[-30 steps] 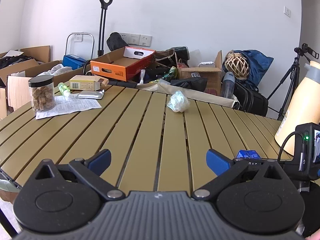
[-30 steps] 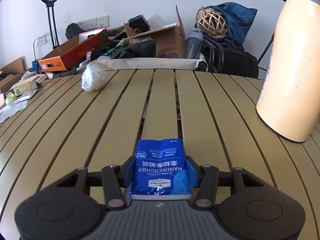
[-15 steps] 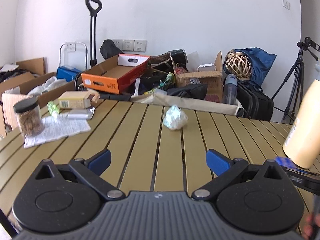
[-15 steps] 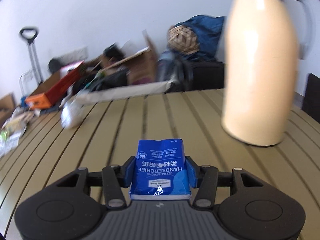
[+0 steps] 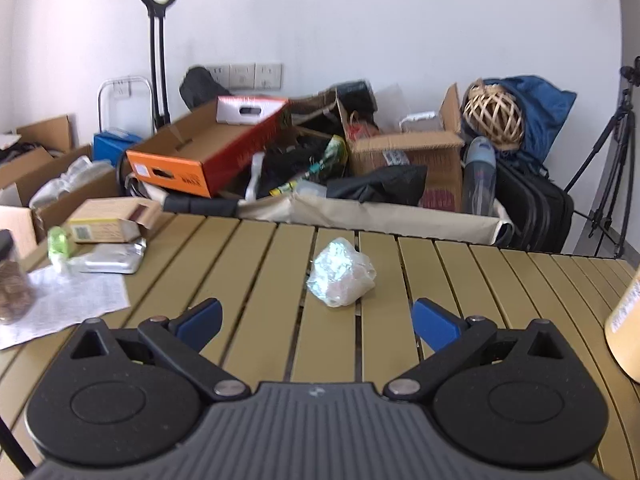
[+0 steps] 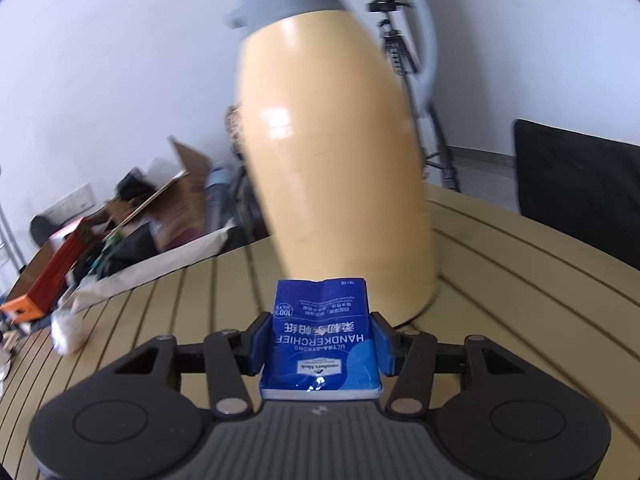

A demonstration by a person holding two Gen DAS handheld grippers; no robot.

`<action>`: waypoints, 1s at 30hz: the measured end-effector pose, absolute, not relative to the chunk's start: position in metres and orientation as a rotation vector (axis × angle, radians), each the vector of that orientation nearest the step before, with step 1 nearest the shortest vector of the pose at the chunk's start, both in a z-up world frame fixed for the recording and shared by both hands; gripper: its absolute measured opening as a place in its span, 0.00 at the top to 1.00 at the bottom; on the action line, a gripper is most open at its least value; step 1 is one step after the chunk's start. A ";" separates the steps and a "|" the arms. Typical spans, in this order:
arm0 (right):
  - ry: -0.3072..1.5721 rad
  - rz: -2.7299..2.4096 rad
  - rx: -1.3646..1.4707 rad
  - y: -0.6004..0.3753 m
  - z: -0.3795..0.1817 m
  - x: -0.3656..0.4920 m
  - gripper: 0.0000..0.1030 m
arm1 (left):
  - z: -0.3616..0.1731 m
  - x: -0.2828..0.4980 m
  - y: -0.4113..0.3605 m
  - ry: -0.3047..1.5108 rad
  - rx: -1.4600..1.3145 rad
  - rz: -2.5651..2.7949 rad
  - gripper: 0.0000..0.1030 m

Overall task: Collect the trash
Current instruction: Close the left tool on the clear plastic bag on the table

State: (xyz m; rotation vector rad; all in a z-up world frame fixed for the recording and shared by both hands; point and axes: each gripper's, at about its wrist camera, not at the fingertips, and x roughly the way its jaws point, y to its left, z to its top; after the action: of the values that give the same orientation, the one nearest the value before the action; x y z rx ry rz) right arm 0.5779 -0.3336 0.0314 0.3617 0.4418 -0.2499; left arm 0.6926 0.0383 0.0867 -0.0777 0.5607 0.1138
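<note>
- Right gripper [image 6: 320, 344] was closed on a blue tissue pack [image 6: 320, 344]; both blue pads pressed its sides, and the printed face pointed up, lettering upside down to the camera.
- The pack was held above the slatted olive bench [image 6: 520, 264]; whether it touched the slats could not be told.
- A cream thermos jug [image 6: 340, 152] with a grey collar and handle stood on the bench just beyond the pack and filled most of the right wrist view, blurred.
- Left gripper [image 5: 316, 320] was spread wide, holding nothing; its blue fingertips [image 5: 434, 322] hung over the bench slats.
- A crumpled clear plastic wad [image 5: 340, 272] lay on the bench ahead of the left gripper, roughly centred between the fingers but beyond their tips, not touching them.
- The same wad showed as a pale blurred lump [image 6: 68, 328] at the left edge of the right wrist view.
- At the bench's left side: a printed paper sheet [image 5: 68, 304], a jar of brown pieces [image 5: 12, 284] standing on it, a small green bottle [image 5: 58, 242], a flat foil packet [image 5: 108, 260] and an open yellow carton [image 5: 108, 224].
- Behind the bench, by the wall: an orange cardboard box [image 5: 208, 152], a woven rattan ball [image 5: 494, 114], a tripod [image 5: 616, 152].
</note>
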 end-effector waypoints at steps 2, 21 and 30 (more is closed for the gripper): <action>0.433 -0.276 0.373 -0.345 0.030 0.578 0.51 | 0.080 0.710 0.036 0.581 -0.077 0.130 0.00; 0.399 -0.407 0.432 -0.419 0.013 0.576 0.51 | 0.031 0.826 0.019 0.668 -0.089 0.249 0.00; 0.390 -0.416 0.445 -0.432 0.011 0.575 0.51 | 0.016 0.846 0.017 0.700 -0.076 0.256 0.51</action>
State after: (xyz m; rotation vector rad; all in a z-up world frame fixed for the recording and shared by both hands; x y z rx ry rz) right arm 0.5745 -0.4320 0.0108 0.4454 0.3897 -0.4163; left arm 0.8457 0.0166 0.0160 -0.0762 0.6997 0.2562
